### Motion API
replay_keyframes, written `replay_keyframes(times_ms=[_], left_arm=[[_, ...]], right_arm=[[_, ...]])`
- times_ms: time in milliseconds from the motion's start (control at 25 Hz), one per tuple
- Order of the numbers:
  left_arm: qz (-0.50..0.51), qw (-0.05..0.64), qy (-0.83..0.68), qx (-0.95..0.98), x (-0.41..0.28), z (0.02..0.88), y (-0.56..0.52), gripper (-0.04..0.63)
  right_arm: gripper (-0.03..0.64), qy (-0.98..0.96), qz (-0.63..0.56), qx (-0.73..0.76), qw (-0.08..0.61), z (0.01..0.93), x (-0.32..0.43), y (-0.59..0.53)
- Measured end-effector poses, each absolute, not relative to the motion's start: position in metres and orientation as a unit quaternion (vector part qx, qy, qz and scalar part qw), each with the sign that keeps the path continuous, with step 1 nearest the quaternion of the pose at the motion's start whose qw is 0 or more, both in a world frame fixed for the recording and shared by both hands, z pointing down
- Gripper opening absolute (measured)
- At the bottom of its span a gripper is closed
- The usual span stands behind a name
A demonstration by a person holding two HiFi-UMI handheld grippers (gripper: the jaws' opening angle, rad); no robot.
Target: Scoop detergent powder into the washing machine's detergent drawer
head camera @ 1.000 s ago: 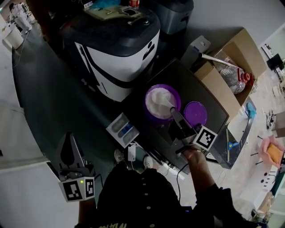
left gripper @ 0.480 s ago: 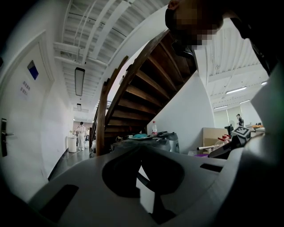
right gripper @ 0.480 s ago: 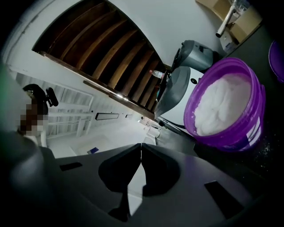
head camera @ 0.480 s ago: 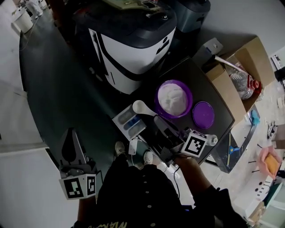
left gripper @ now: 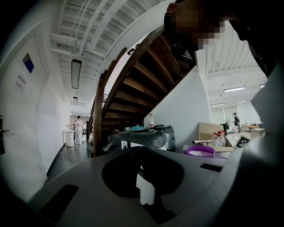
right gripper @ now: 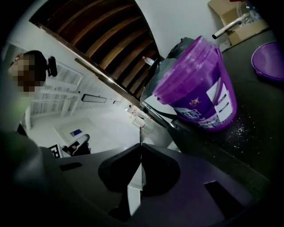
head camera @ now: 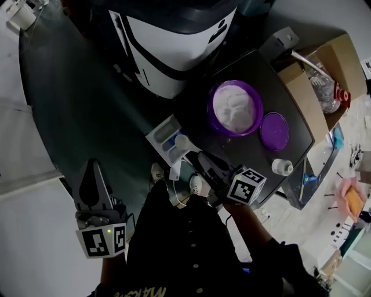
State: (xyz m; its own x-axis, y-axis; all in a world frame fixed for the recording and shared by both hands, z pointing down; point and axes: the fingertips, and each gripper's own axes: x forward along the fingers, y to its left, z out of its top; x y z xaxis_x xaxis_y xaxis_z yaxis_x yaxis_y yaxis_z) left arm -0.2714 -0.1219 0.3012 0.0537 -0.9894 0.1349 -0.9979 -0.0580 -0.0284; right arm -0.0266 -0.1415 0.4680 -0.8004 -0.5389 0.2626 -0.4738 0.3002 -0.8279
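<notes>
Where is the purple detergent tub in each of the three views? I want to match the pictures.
Head view: the purple tub is right of centre in the upper half, seen from above.
Left gripper view: the tub is small, at the right, just above the gripper body.
Right gripper view: the tub is large, upper right, seen from the side.
Shared landmark: the cardboard box, near the tub in every view.

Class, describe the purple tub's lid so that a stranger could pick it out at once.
Start at the dark table beside the white washing machine. On it stands an open purple tub of white powder, and the lid lies flat beside it. It is the only flat purple disc there, unlike the small white round thing nearby.
</notes>
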Motion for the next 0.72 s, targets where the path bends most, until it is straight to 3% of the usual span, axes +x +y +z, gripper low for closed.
replay_keyframes(times_ms=[320, 720], left_arm=[[0.071, 0.061, -0.664, 0.742, -0.256, 0.328, -0.130, 0.015], [0.079, 0.087, -0.643, 0.757, -0.241, 0.357, -0.134, 0.015]], right_arm=[[0.031, 0.812, -0.466, -0.345, -0.066, 0.525, -0.026, -0.124], [0.031, 0.862, -0.317, -0.336, -0.210, 0.561, -0.049, -0.112]])
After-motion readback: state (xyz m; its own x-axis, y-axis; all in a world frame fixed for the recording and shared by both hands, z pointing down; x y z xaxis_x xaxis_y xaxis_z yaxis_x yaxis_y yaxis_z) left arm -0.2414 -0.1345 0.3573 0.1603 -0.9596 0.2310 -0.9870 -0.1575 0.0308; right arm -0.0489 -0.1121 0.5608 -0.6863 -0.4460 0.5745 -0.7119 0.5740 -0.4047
